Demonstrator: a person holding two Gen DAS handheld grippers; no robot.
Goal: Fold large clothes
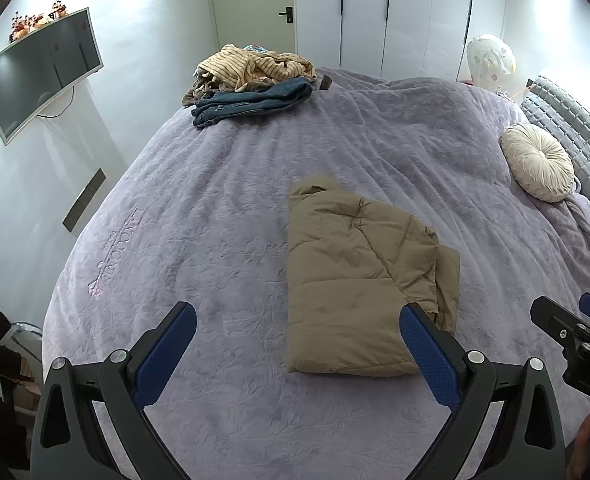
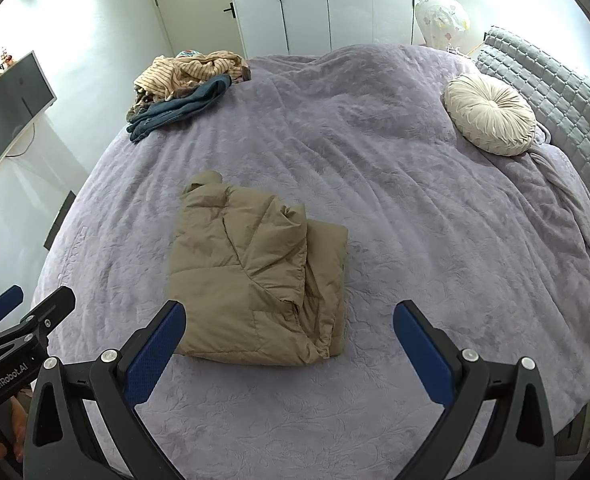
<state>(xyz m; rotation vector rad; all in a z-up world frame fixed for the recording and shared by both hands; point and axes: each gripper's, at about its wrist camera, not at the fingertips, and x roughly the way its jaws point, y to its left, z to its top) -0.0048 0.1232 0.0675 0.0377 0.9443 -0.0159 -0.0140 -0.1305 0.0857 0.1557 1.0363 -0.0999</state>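
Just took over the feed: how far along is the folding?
Done: the tan jacket lies folded on the purple bedspread. In hand: nothing; the left gripper and right gripper are both open. Left: the heap of clothes at the far corner looks unfolded.

Matt quilted cloth jacket [image 1: 359, 280] lies on an embossed, plush bedspread [image 1: 223, 208]; blue jaw pads look dimpled.

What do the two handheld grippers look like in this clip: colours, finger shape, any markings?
Both match: the left gripper and right gripper have black frames forking into two splayed fingers, with silver pivot screws and triangular cutouts. Each finger carries a flat blue pad with a fine dotted texture. The right wrist view shows white "GenRobot.AI" lettering on the left gripper's body. No cables or sleeves are visible.
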